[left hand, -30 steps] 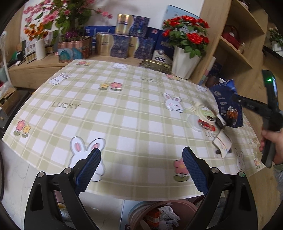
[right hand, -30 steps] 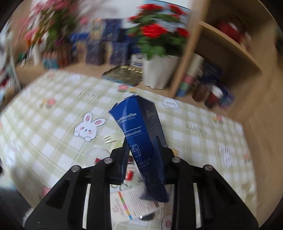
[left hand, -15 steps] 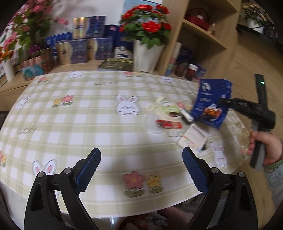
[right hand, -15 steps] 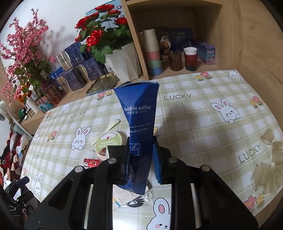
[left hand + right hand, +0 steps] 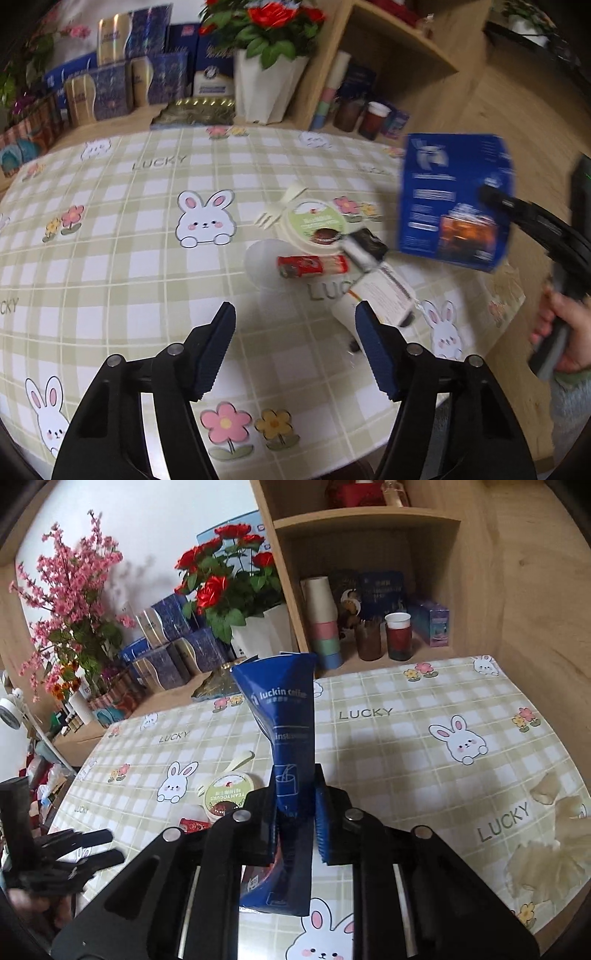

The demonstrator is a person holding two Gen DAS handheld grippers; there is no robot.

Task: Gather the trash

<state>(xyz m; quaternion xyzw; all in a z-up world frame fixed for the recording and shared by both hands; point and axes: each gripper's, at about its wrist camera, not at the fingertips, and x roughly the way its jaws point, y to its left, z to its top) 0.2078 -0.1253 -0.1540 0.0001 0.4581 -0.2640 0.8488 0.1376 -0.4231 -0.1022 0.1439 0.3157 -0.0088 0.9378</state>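
My right gripper is shut on a blue coffee box and holds it above the table's right side; the box also shows in the left wrist view. My left gripper is open and empty, low over the checked tablecloth. Just beyond it lie a red wrapper on a clear lid, a yogurt cup, a plastic fork, a black-and-silver wrapper and a white printed packet. The yogurt cup also shows in the right wrist view.
A white vase of red roses, blue gift boxes and a gold tray stand behind the table. A wooden shelf holds cups and jars. Crumpled clear plastic lies at the table's right edge.
My left gripper has moved right and forward over the table towards the trash pile, and its jaws have narrowed. My right gripper has lifted the blue box higher and to the right.
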